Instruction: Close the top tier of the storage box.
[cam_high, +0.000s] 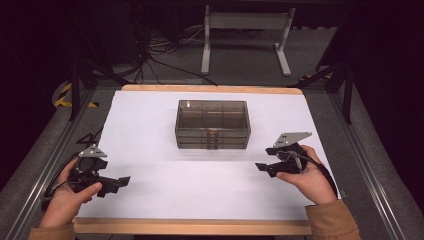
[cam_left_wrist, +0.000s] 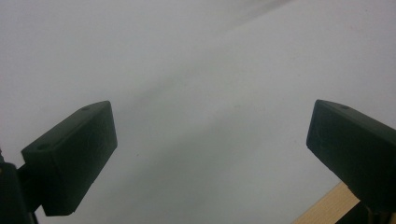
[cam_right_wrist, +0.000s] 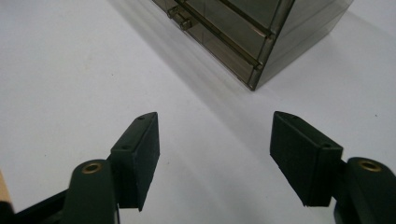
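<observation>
Both grippers' jaws are wide and hold nothing. To open the drawer box (cam_high: 212, 124) well, bring the right gripper (cam_high: 263, 168) straight to a small knob (cam_right_wrist: 185, 21), then pinch gently.

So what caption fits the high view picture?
Two open grippers, left gripper and right gripper, flank a smoky drawer box.

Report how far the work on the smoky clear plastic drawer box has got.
Nothing looks done: the smoky clear plastic drawer box stands mid-table with its drawers shut. In hand: both tongs are open and empty, the left tongs over bare white table, the right tongs aimed toward the box front. Left: reaching the drawer knobs and whatever follows.
</observation>
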